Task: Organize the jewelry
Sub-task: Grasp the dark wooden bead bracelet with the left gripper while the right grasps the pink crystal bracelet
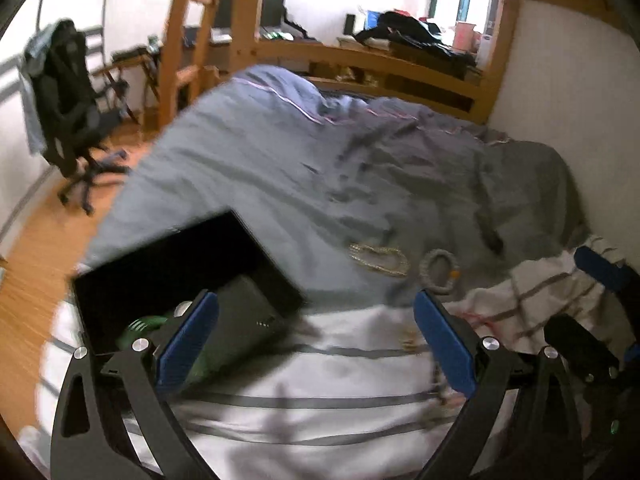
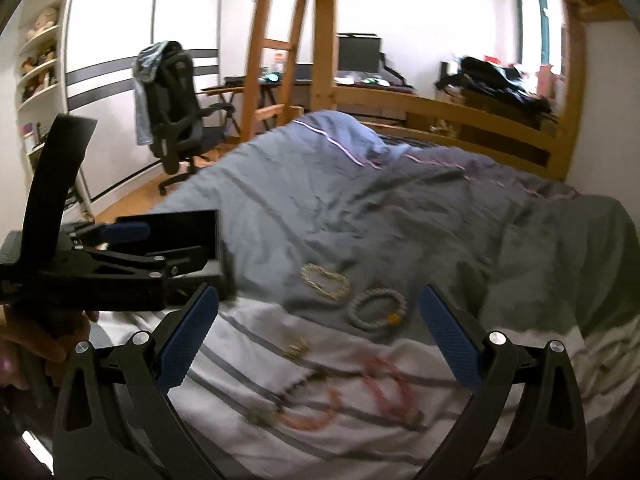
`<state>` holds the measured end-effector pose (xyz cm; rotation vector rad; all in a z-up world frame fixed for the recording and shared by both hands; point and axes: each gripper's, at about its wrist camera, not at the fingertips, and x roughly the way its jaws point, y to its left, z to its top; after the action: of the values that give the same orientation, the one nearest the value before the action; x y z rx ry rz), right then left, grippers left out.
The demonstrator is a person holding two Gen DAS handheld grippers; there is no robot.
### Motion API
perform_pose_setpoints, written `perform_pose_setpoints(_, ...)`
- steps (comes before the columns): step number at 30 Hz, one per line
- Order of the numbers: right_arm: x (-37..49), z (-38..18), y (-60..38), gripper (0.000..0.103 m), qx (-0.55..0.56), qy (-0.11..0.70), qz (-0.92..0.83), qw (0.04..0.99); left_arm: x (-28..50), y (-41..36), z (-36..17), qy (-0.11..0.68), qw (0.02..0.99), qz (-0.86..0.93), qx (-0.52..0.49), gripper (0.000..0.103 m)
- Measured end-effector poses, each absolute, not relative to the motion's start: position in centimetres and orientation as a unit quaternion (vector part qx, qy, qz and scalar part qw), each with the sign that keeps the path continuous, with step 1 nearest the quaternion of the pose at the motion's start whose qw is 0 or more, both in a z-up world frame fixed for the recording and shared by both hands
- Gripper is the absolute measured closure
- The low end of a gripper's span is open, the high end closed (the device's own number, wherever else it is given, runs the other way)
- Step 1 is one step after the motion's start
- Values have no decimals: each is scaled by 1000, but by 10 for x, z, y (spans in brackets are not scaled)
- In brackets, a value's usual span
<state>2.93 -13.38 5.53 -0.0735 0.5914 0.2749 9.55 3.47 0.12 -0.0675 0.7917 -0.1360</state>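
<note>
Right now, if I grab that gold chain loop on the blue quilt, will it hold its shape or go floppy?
Probably floppy: the gold chain loop lies in an uneven, bent outline that follows the soft quilt. It looks thin and likely light, so it may dangle. Fine links could slip from wide jaws; pinching one strand seems safer.

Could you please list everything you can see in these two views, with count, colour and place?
jewelry box: one, black, open, on the bed's left side.
gold chain bracelet: one, gold, on the grey duvet.
beaded bracelet: one, pale grey-white with an orange bead, right of the gold one.
pink bracelets: apparently two, pink and orange-pink, blurred, on the striped sheet.
small gold piece: one, gold, on the striped sheet; too blurred to identify.
duvet: one, blue-grey, across the bed.
striped sheet: one, white with grey stripes, nearest the cameras.
office chair: one, black, on the wooden floor.
ladder: one, wooden, beyond the bed.
left gripper: blue pads, open, beside the box.
right gripper: blue pads, open, over the bracelets.
</note>
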Motion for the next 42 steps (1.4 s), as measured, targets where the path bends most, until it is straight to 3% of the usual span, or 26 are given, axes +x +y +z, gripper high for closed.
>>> perform_pose_setpoints(12, 29, 2, -212, 4, 12, 332, 71, 940, 113, 2, -40, 423, 902, -85, 8, 7)
perform_pose_setpoints(25, 71, -47, -229, 5, 46, 407, 51, 911, 101, -53, -68, 478, 850, -200, 90, 7)
perform_pose_setpoints(29, 75, -52, -232, 27, 52, 418, 55, 905, 98, -67, -77, 490, 835, -220, 117, 7)
perform_pose_setpoints(34, 75, -59, -215, 34, 29, 432, 90, 897, 95, -76, -89, 507, 819, -230, 135, 7)
perform_pose_setpoints(37, 72, -56, -198, 34, 6, 419, 119, 900, 98, -76, -98, 525, 809, -227, 137, 22)
perform_pose_setpoints(39, 74, -61, -188, 44, -15, 423, 121, 898, 103, -73, -103, 536, 807, -212, 130, 44)
perform_pose_setpoints(42, 83, -75, -183, 60, -29, 450, 118, 885, 110, -63, -105, 550, 803, -206, 102, 65)
